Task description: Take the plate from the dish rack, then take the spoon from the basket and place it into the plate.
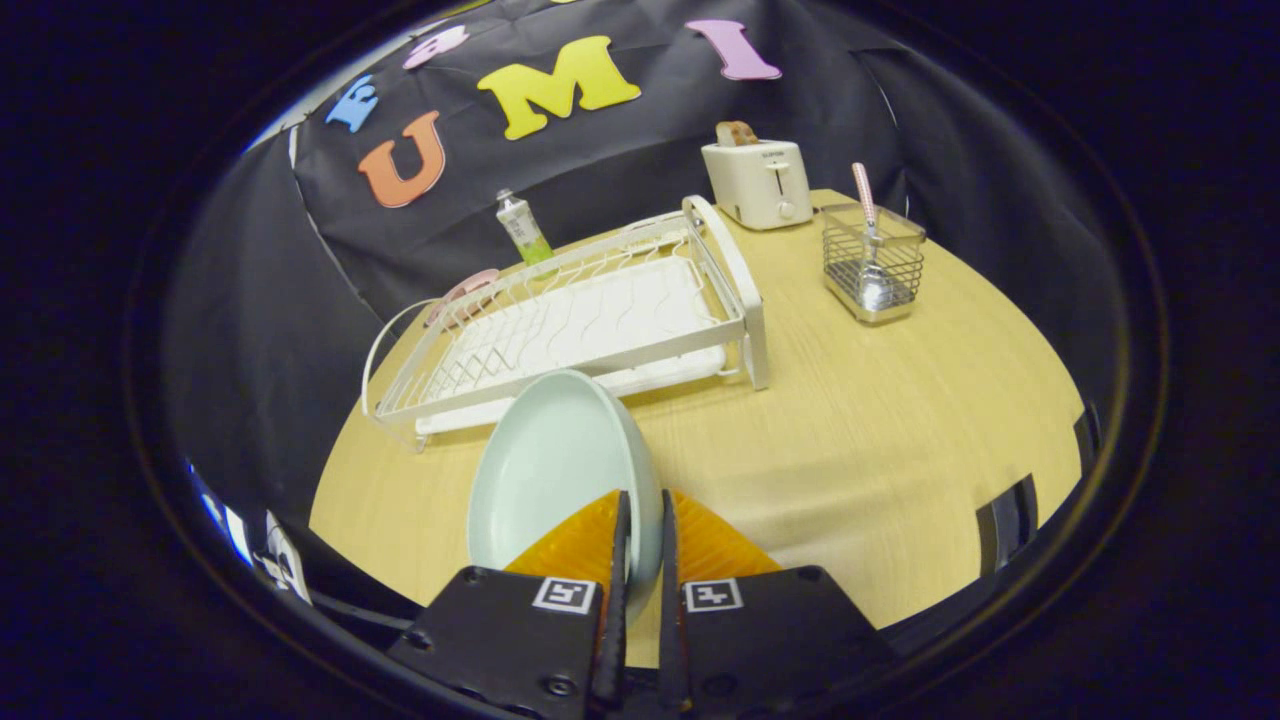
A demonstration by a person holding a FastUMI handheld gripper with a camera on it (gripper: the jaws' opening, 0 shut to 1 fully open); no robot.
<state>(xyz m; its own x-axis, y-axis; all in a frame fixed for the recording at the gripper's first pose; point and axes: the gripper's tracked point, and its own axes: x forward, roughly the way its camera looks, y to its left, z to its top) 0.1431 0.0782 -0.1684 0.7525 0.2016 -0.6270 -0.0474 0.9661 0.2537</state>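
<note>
- My tongs (641, 530) are clamped on the rim of a pale green plate (550, 470), one finger on each side of its edge.
- The plate stands on edge between the fingers, its hollow face turned to the left, held above the wooden worktop (900, 430).
- Just beyond the plate sits a white wire dish rack (590, 320) with a white drip tray under it; I see no dishes standing in it.
- A pink item (462, 292) lies at the far left end of the rack, too hidden for me to tell what it is.
- Behind the rack, by the black cloth wall, stands a small green and white tube (522, 228), upright.
- Well beyond the fingers to the right sits a square wire basket (875, 268).
- A spoon (870, 240) stands in the basket, bowl down, its pink handle sticking up above the rim.
- Near the basket, farther back, is a cream toaster (758, 184) with a slice of toast (736, 133) poking out of its top.
</note>
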